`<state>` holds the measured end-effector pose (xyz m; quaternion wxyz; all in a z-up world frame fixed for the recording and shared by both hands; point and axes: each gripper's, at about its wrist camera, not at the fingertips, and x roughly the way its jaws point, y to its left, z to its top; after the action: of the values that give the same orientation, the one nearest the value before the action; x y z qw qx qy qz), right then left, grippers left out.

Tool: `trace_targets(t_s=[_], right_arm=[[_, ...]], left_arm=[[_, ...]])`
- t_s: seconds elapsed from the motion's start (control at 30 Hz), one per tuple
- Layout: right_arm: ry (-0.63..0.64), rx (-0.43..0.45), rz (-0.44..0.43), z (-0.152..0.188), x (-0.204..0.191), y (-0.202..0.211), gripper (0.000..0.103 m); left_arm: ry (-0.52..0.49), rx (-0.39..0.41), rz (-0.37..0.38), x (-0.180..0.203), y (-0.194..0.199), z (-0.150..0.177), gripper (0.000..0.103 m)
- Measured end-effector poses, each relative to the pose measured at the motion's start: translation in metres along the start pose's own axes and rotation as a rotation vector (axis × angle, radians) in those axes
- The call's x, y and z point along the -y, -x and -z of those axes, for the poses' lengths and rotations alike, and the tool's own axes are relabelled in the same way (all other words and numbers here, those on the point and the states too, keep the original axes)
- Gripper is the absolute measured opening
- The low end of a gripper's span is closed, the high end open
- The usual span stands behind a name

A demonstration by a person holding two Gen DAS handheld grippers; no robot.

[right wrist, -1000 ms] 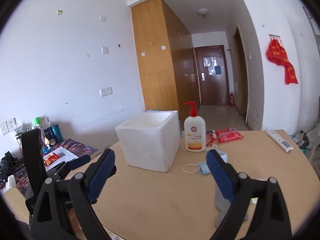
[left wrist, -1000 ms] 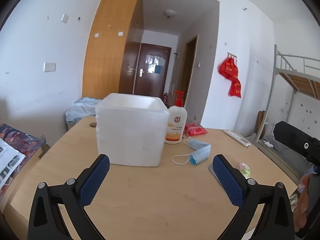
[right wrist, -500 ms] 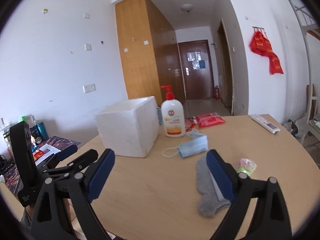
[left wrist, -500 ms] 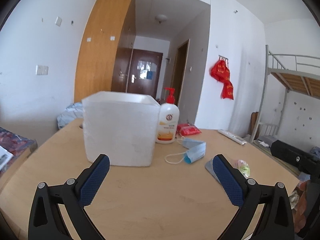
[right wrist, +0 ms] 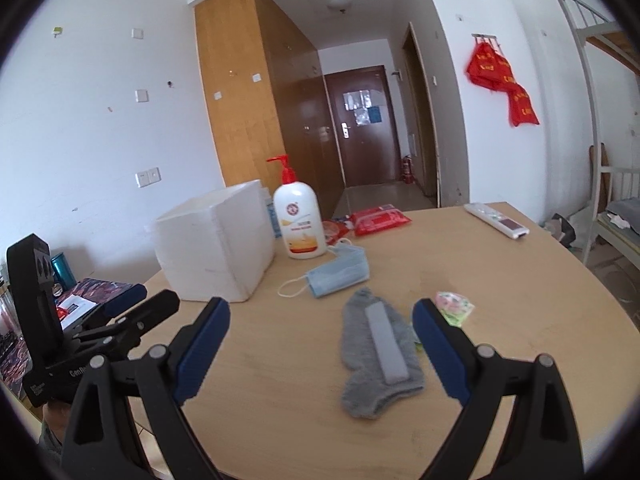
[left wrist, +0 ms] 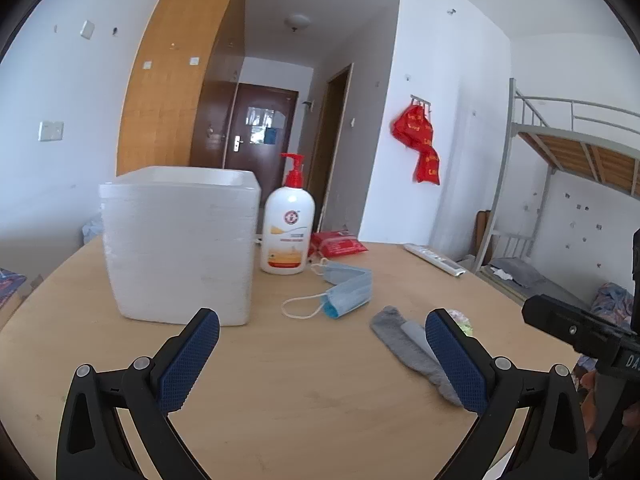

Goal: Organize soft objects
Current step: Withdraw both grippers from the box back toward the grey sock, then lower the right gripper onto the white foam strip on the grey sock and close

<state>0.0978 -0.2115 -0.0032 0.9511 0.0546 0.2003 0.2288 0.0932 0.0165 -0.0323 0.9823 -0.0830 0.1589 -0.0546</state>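
Both tools are held low over the near side of the round wooden counter [left wrist: 304, 392], and both stand wide apart with nothing between the blue pads. The left tool [left wrist: 322, 354] points toward the white foam box [left wrist: 180, 244], which stands at about 11 o'clock from it. The right tool [right wrist: 320, 340] is seen in its own camera just before the grey sock [right wrist: 378, 354]; the sock lies flat on the counter between the two fingers, not touched by them.

In the left view the grey sock [left wrist: 412, 350] is at 2 o'clock, partly hidden behind the right-hand finger. The blue face mask [right wrist: 340, 274] lies at 12 o'clock from the right tool, just behind the sock, with its white ear loop turned to the left. A second folded mask [left wrist: 340, 270] seems to lie just behind it, near the lotion pump bottle [right wrist: 298, 220], which stands upright just beside the foam box at its right side. A red pack of wipes [right wrist: 380, 220] lies behind the bottle. A small green and pink wrapper [right wrist: 454, 306] is at 2 o'clock, near the sock. A white remote control [right wrist: 496, 220] rests far at 1 o'clock, near the edge of the counter.
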Motion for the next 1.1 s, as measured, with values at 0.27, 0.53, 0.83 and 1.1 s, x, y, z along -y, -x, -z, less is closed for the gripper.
trace_targets(t_s=[0.27,0.53,0.83,1.1], right_arm=[[-0.023,-0.012,0.026,0.006,0.017,0.0,0.095],[-0.032,-0.053,0.039,0.01,0.023,-0.013,0.095],[-0.026,-0.126,0.044,0.018,0.026,-0.038,0.095],[-0.015,-0.203,0.029,0.021,0.023,-0.064,0.081]], left_arm=[[-0.02,-0.017,0.039,0.014,-0.014,0.001,0.103],[-0.021,-0.04,0.056,0.015,-0.028,0.002,0.103],[-0.023,-0.073,0.057,0.013,-0.044,0.008,0.103],[0.005,-0.09,0.075,0.002,-0.055,0.01,0.103]])
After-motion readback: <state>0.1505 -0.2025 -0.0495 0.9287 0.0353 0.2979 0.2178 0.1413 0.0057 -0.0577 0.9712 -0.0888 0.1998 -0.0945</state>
